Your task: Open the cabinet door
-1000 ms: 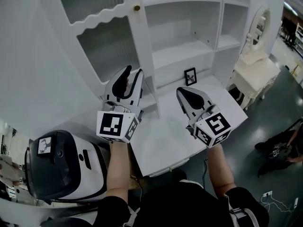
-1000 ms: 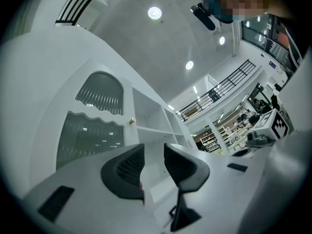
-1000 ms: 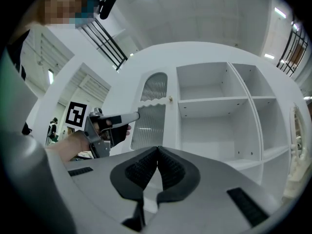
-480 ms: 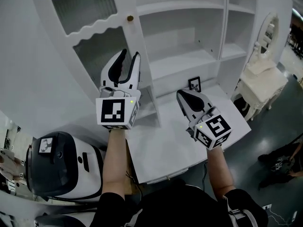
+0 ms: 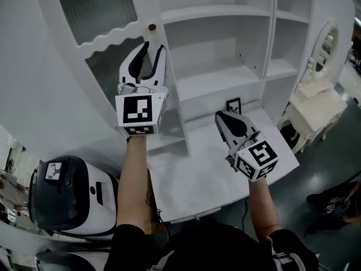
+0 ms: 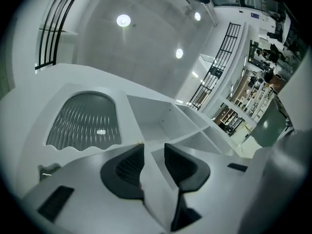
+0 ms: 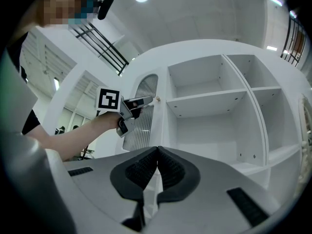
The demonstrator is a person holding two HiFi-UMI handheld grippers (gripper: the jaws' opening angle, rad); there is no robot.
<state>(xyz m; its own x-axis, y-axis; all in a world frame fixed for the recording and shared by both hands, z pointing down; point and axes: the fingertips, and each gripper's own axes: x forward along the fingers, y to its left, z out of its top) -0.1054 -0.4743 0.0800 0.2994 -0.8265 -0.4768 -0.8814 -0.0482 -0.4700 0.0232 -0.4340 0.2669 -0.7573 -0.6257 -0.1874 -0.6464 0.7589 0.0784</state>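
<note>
The door (image 5: 110, 31) covers the left bay of the cabinet (image 5: 214, 11), with its small brass knob (image 5: 152, 26) on the right stile. The left gripper (image 5: 154, 51) is raised before that stile, tips just below the knob and apart from it. Its jaws stand apart, gripping nothing, and the left gripper view shows the stile's edge running between them. The right gripper (image 5: 221, 116) sits lower, over the desk (image 5: 192, 174), well apart from the door, with its jaws pressed together on nothing.

A small framed picture (image 5: 233, 105) stands at the back of the desk, just beyond the right gripper. A white chair (image 5: 313, 103) sits to the right, and a black-and-white machine (image 5: 67, 191) at lower left.

The door is white, with two ribbed glass panes (image 5: 96, 4) parted by a scalloped rail. I cannot tell whether it is shut or ajar.
</note>
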